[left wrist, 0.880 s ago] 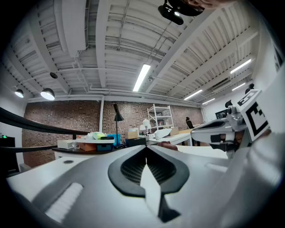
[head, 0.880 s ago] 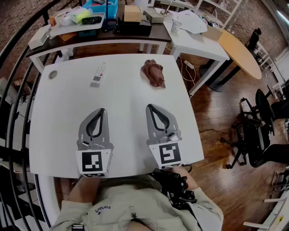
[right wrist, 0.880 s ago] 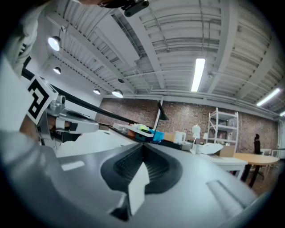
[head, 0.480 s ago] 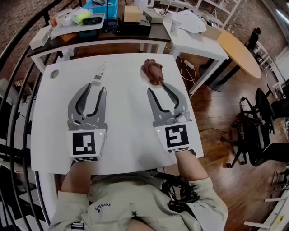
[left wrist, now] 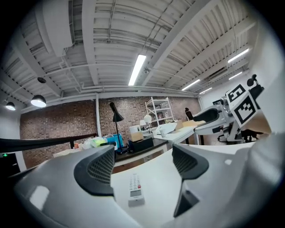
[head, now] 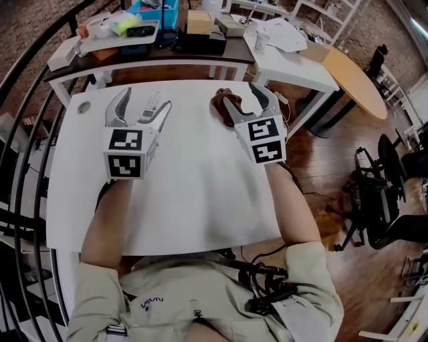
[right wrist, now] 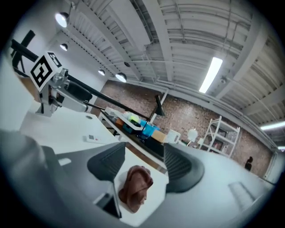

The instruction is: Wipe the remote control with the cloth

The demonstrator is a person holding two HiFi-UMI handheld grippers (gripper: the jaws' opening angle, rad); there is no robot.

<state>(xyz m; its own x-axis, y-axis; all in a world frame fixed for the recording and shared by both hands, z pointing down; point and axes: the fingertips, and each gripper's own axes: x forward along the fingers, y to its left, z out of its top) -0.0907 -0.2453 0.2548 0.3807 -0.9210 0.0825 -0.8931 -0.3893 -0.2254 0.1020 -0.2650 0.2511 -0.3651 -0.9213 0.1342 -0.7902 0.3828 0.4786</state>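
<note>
The white remote control (head: 153, 102) (left wrist: 135, 189) lies near the far edge of the white table (head: 194, 180), just ahead of and below my left gripper (head: 142, 107) (left wrist: 141, 167), whose jaws stand open and empty. A crumpled brown cloth (head: 219, 102) (right wrist: 135, 187) lies at the far right of the table. My right gripper (head: 244, 99) (right wrist: 143, 162) hovers over it, open, the cloth low between the fingers without the pads pressing on it. The right gripper view also shows the remote (right wrist: 94, 138) off to the left.
A small round disc (head: 83, 107) sits at the table's far left corner. Behind stands a dark table (head: 147, 50) with a blue bin, trays and a cardboard box (head: 198, 20). A white side table (head: 294, 57) is at the back right, a black railing (head: 27, 133) along the left.
Both grippers have travelled from the table's near edge to its far side, left toward the remote, right toward the cloth. Their jaws, shut at first, now stand open.
</note>
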